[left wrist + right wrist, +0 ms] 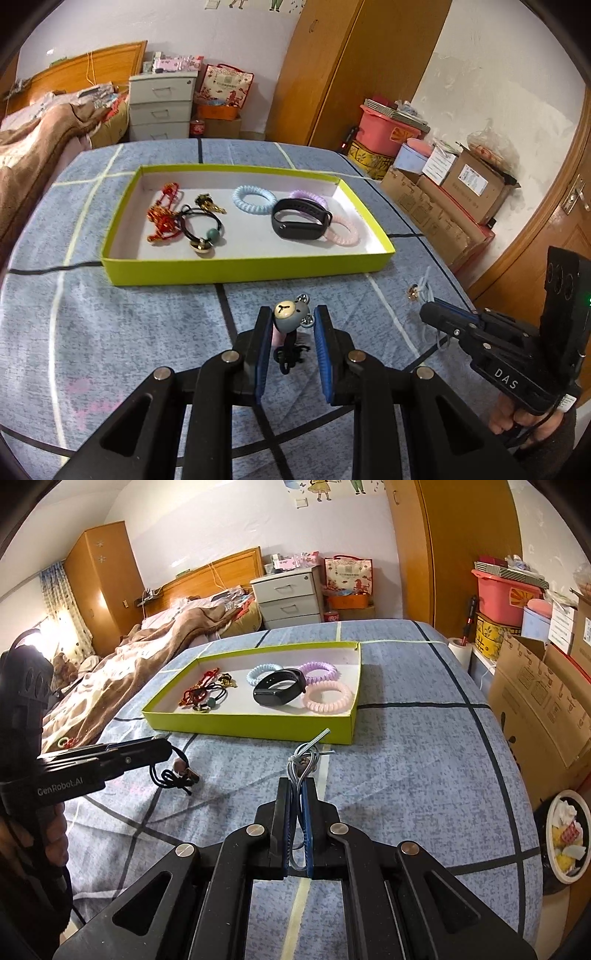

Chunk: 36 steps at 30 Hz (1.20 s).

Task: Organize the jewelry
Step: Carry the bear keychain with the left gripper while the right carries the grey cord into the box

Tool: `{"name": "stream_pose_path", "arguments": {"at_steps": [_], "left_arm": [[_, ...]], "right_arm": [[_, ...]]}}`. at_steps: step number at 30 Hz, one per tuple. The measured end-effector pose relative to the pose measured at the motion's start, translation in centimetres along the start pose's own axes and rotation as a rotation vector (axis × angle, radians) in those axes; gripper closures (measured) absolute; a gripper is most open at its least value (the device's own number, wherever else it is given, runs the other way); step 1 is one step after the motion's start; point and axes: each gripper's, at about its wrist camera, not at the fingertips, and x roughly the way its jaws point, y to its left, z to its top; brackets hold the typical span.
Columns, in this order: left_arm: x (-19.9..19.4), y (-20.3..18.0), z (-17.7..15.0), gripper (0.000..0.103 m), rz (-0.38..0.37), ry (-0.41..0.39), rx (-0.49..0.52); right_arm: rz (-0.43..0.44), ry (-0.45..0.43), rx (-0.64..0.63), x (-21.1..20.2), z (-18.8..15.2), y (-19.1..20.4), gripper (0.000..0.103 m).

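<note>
A yellow-green tray (240,267) (243,725) on the blue cloth holds red ornaments (164,218), a black hair tie with beads (201,230), a black smart band (299,219) (279,688), and blue (253,199), purple (319,672) and pink (327,698) coil ties. My left gripper (291,321) is open around a grey bear hair tie (290,317) with a black cord, lying on the cloth. My right gripper (297,786) is shut on a grey-white cord bracelet (308,755), in front of the tray's near right corner.
A bed with a brown blanket (155,657) lies to the left. Cardboard boxes (543,701) and a pink bin (388,129) stand to the right. A bin with rubbish (565,836) sits on the floor at the right.
</note>
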Motion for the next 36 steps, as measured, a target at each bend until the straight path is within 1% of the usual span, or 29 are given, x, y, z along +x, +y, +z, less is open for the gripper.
{"name": "stream_pose_path", "arguments": {"at_steps": [3, 8, 14, 19, 21, 28, 33, 36], "left_arm": [[-0.2, 0.2, 0.3, 0.079, -0.008, -0.005, -0.01], [-0.7, 0.7, 1.2, 0.079, 0.007, -0.026, -0.015], [-1.0, 1.6, 2.9, 0.079, 0.02, -0.05, -0.015], [-0.6, 2.6, 4.7, 0.079, 0.029, -0.054, -0.012], [-0.4, 3.1, 5.3, 0.079, 0.026, -0.058, -0.012], [0.6, 5.1, 7.1, 0.079, 0.059, -0.059, -0.03], [1.7, 6.8, 7.3, 0.079, 0.083, -0.038, -0.054], [2.2, 7.5, 7.0, 0.079, 0.091, -0.026, -0.065]], "right_arm": [[0.001, 0.0, -0.003, 0.0, 0.2, 0.1, 0.097], [0.024, -0.018, -0.001, -0.1, 1.3, 0.3, 0.097], [0.056, -0.023, -0.023, 0.6, 3.1, 1.6, 0.097], [0.081, -0.018, -0.038, 1.8, 4.6, 2.7, 0.097], [0.096, -0.009, -0.044, 2.5, 5.2, 3.0, 0.097], [0.121, 0.018, -0.057, 5.1, 7.0, 4.0, 0.097], [0.15, 0.054, -0.07, 7.4, 8.1, 4.9, 0.097], [0.153, 0.08, -0.085, 8.7, 8.3, 5.5, 0.097]]}}
